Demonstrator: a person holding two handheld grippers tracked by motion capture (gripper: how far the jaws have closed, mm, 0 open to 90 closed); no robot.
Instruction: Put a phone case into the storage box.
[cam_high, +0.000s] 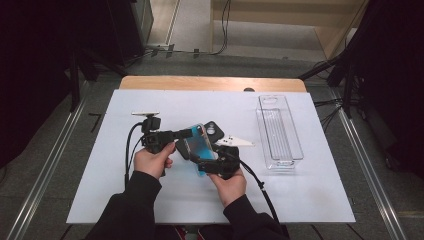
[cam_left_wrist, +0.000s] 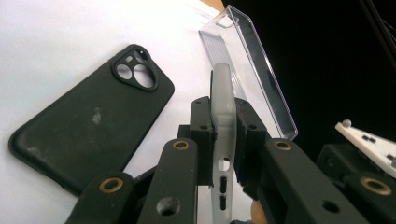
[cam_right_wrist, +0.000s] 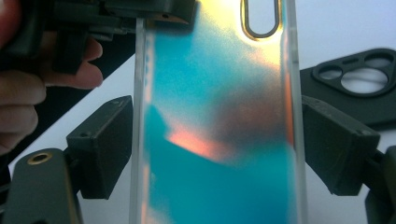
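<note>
iridescent phone case (cam_high: 201, 146) held between two grippers above the worktop (cam_high: 150, 200)
left gripper (cam_left_wrist: 223, 140) fingers clamp its edge; right gripper (cam_right_wrist: 217, 149) fingers stand wide, flanking its sides

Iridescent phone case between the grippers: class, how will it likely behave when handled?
Probably light: the left gripper grips the iridescent phone case by one thin edge. Its glossy surface looks slippery, so it may slide. A thin open shell, it likely flexes if squeezed.

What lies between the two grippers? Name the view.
The iridescent phone case, spanning from the left gripper to the right gripper, in the high view.
</note>
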